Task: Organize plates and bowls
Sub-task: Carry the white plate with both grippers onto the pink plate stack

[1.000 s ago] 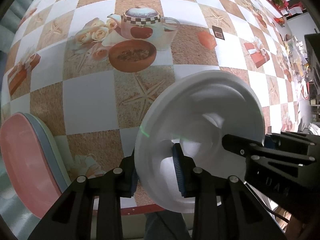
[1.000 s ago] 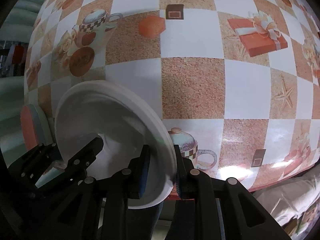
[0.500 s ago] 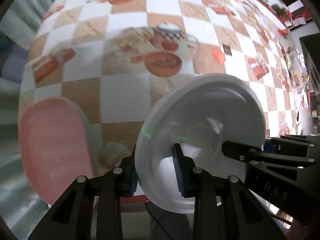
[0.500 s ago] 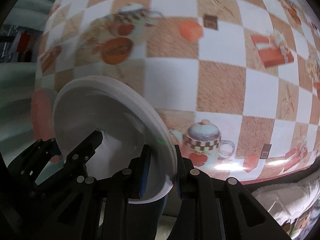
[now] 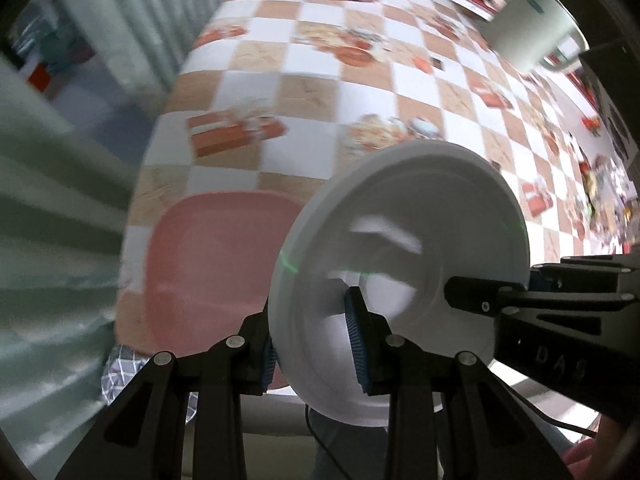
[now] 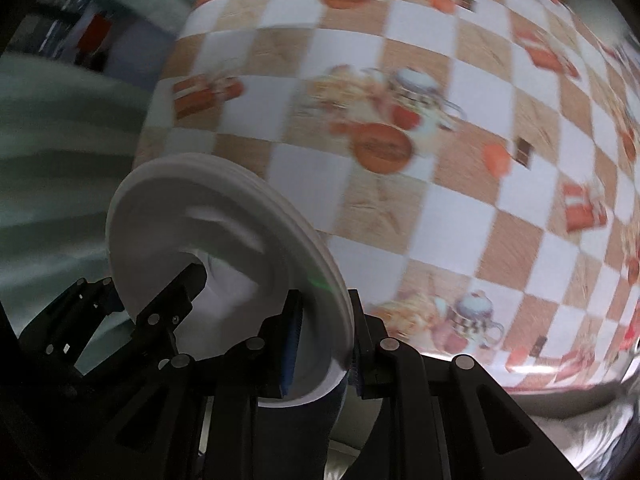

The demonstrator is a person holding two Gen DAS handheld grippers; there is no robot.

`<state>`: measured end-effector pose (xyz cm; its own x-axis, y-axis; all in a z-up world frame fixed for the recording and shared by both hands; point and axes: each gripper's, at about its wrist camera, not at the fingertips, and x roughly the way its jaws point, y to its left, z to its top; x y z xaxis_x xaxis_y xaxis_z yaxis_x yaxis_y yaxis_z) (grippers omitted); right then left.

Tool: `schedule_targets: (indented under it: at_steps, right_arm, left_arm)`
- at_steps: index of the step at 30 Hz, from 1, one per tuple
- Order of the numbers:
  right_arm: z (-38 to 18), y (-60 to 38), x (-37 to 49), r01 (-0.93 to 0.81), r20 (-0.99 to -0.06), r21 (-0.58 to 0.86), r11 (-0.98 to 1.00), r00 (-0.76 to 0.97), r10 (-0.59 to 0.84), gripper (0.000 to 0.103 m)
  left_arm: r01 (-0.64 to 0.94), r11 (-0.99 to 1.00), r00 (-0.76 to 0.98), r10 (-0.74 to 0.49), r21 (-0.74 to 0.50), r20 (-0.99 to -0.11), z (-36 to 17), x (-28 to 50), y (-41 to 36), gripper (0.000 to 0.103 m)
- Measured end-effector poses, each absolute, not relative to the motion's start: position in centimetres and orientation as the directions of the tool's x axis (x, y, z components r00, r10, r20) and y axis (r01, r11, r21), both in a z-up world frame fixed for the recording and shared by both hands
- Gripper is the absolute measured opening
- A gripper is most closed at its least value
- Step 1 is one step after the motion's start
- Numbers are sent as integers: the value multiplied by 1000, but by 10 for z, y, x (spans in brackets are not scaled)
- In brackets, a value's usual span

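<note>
Left wrist view: left tongs (image 5: 314, 344) clenched on the near rim of the white plate (image 5: 404, 264), blue pads either side of the edge. Right tongs (image 5: 500, 296) come in from the right and bite the opposite rim. Plate is airborne, tipped steeply, face toward the camera, not touching the worktop (image 5: 360, 92). Pink plate (image 5: 216, 264) lies flat on the worktop, left of and beyond the left tongs, close to the worktop's near edge. White pot (image 5: 528, 36) sits far off, upper right, well apart.

Risk here: two-point rim hold on a smooth plate. If the hands drift apart or twist against each other, one side slips out and the plate pivots on the other. Frame is blurred, so exact pad overlap is hard to judge.

Right wrist view: right tongs (image 6: 324, 340) clamped on the plate edge, only a shallow bite of rim between the pads. Left tongs (image 6: 160, 300) hold the far side, lower left. Plate hangs at or past the worktop's near edge.

Risk: shallow grip plus steep tilt; a drop here likely lands off the worktop. Judgement: if stacking on the pink plate, coming down tilted could knock or slide it toward the edge.
</note>
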<state>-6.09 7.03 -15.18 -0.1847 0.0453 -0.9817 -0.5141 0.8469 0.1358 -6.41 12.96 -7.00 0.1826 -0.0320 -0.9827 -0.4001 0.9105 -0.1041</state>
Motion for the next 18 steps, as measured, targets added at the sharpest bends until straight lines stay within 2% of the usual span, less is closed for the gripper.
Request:
schedule_targets:
  at_steps: [10,18]
  right_arm:
    - [-161,127,-82,-644,-979,159,748,-202,35,23]
    - [-177,159,-90,-693,-977,157,703,-214,7,23]
  left_arm:
    - [-548,832,173,6,-91,-985,-68,-102,179,34]
    - [-603,793,151,5,-88,-989,-75,-113,199,34]
